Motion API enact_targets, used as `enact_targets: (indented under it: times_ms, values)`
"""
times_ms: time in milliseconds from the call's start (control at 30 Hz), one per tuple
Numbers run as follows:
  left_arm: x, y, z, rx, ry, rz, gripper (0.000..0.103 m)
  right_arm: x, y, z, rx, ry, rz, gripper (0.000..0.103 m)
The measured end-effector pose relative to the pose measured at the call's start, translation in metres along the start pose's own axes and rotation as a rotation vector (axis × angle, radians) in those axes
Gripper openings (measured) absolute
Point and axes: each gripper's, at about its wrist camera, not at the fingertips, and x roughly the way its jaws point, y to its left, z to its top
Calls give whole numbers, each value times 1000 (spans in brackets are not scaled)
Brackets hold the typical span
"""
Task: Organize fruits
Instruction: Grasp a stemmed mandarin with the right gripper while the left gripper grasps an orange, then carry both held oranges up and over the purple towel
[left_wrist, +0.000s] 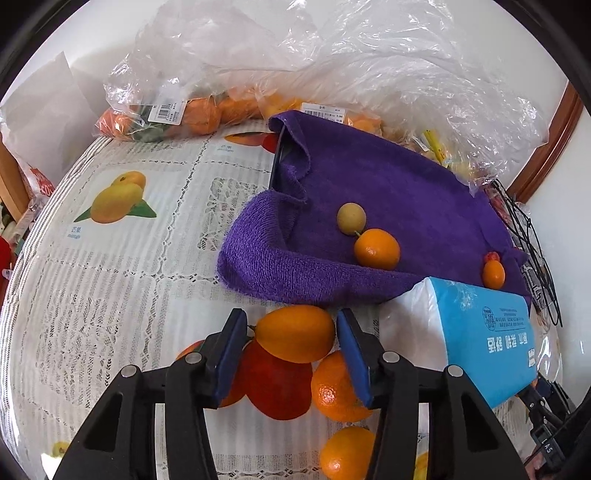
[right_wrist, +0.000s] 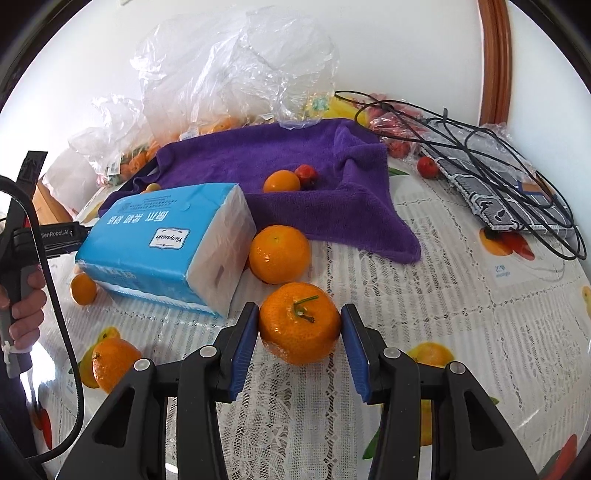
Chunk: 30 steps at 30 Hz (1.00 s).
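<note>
A kumquat (left_wrist: 295, 333) is clamped, seemingly, between the left gripper (left_wrist: 291, 354) pads. A stemmed mandarin (right_wrist: 299, 323) is gripped by the right gripper (right_wrist: 299, 349).

A rough purple terry towel (left_wrist: 388, 206) lies on the bench's glossy lace-patterned plastic cover (left_wrist: 122, 280). Crinkled clear plastic bags (left_wrist: 332, 55) shine. The tissue pack (right_wrist: 166, 236) has slick blue film. The mandarin (right_wrist: 299, 325) is dimpled and glossy.

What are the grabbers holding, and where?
Left gripper pinches an oval orange fruit by its ends; right gripper pinches a mandarin by its sides.
</note>
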Motion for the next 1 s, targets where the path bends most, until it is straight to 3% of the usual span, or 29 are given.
enact_targets:
  times_ms: [400, 533, 833, 1000]
  values:
    - [-7, 6, -6, -17, -5, -14, 47, -2, -1, -5, 17, -5, 5, 44]
    - [-19, 12, -10, -34, -25, -33, 38, -12, 4, -5, 6, -22, 4, 44]
    - [-13, 11, -13, -15, -10, -12, 41, -28, 17, -9, -12, -37, 12, 44]
    - [-2, 7, -12, 1, -4, 41, 43, -26, 16, -10, -13, -25, 6, 44]
